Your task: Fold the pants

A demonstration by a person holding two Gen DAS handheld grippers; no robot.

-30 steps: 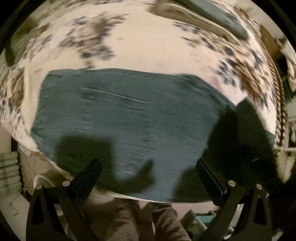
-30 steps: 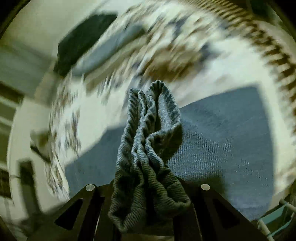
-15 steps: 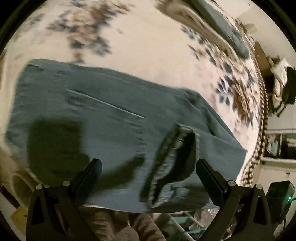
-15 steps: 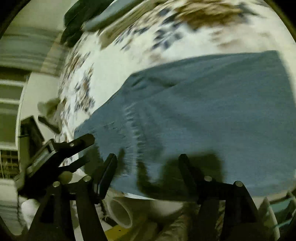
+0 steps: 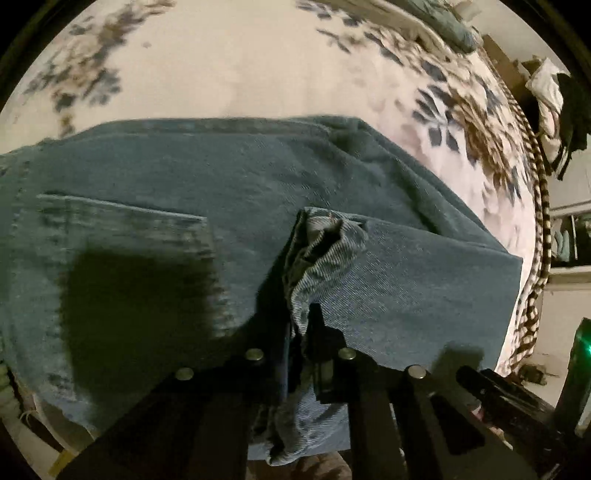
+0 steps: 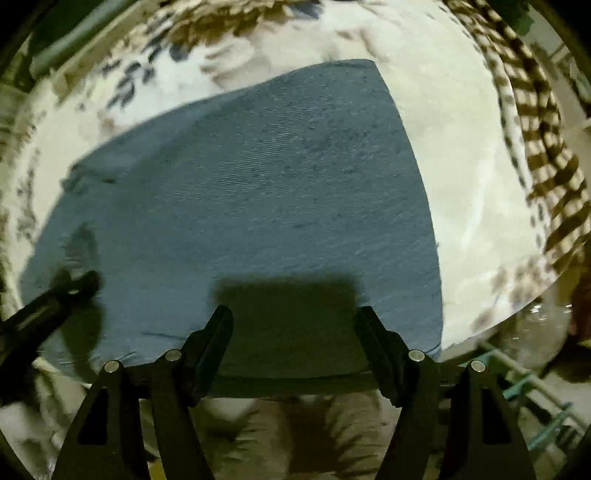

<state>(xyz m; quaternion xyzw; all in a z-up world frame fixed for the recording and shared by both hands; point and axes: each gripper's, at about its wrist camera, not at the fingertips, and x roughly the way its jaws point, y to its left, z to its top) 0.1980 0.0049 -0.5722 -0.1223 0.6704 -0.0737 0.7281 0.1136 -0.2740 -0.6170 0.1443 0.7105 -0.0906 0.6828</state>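
Note:
Blue denim pants (image 5: pixel 221 184) lie folded flat on a floral bedspread (image 5: pixel 240 66). A bunched, lighter fold of denim (image 5: pixel 325 243) stands up from the pants near the middle. My left gripper (image 5: pixel 299 328) points steeply down, and its closing jaws pinch this fold. In the right wrist view the pants (image 6: pixel 258 184) fill the middle as a smooth panel. My right gripper (image 6: pixel 294 314) hovers over their near edge, jaws opening wide, with nothing between them. The left gripper (image 6: pixel 55 299) shows at the left edge of that view.
A brown striped border (image 6: pixel 535 129) runs along the bed's right side. More folded cloth (image 5: pixel 443 26) lies at the far end. A person's legs in beige trousers (image 6: pixel 295 435) stand against the near edge. Shelves (image 5: pixel 569 236) and a teal rack (image 6: pixel 535 387) are off the bed.
My right gripper let go of the bunched denim it held and opened. My left gripper came down from open above the pants and closed on the raised fold.

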